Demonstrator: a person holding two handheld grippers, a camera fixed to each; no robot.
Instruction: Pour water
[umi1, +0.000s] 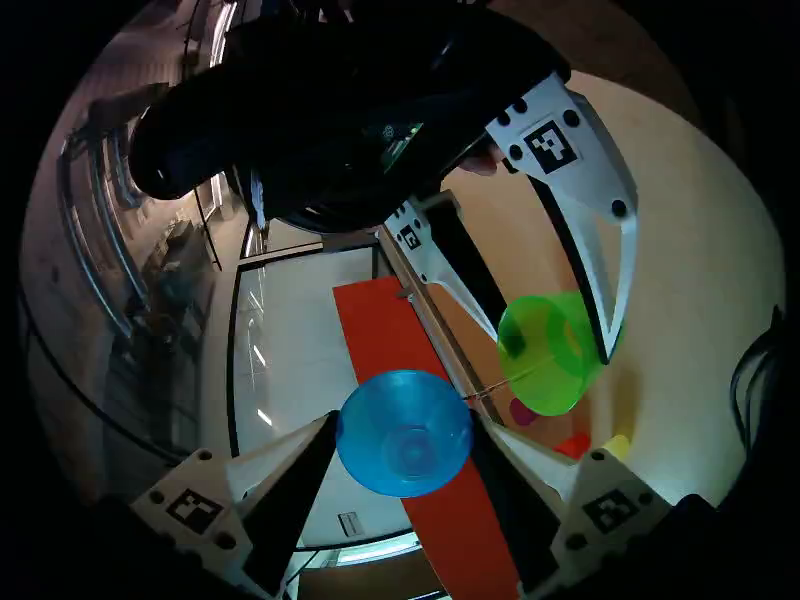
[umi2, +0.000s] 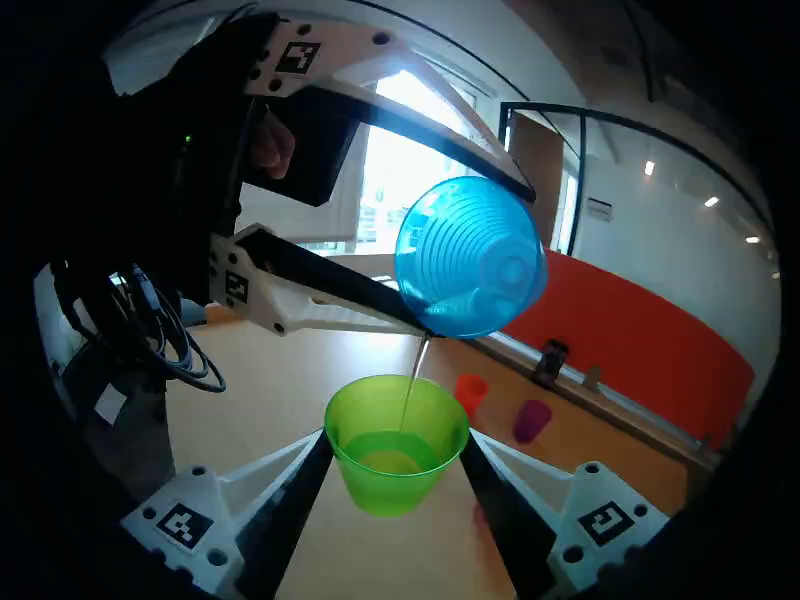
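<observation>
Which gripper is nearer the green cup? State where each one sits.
Right. The right gripper is shut on the green cup; the left gripper is above it, tilting the blue cup so water streams in.

Table (umi2: 270, 400): light wood. Red panel (umi2: 640, 330): runs along the table's far edge. Window (umi2: 390, 160): bright, behind the table. Black-framed glass partition (umi2: 560, 160): right of the window. White wall (umi2: 680, 240): above the panel. Ceiling lights (umi2: 650, 168): lit.

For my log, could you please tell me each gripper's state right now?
Left gripper: shut on the blue cup.
Right gripper: shut on the green cup.
</observation>
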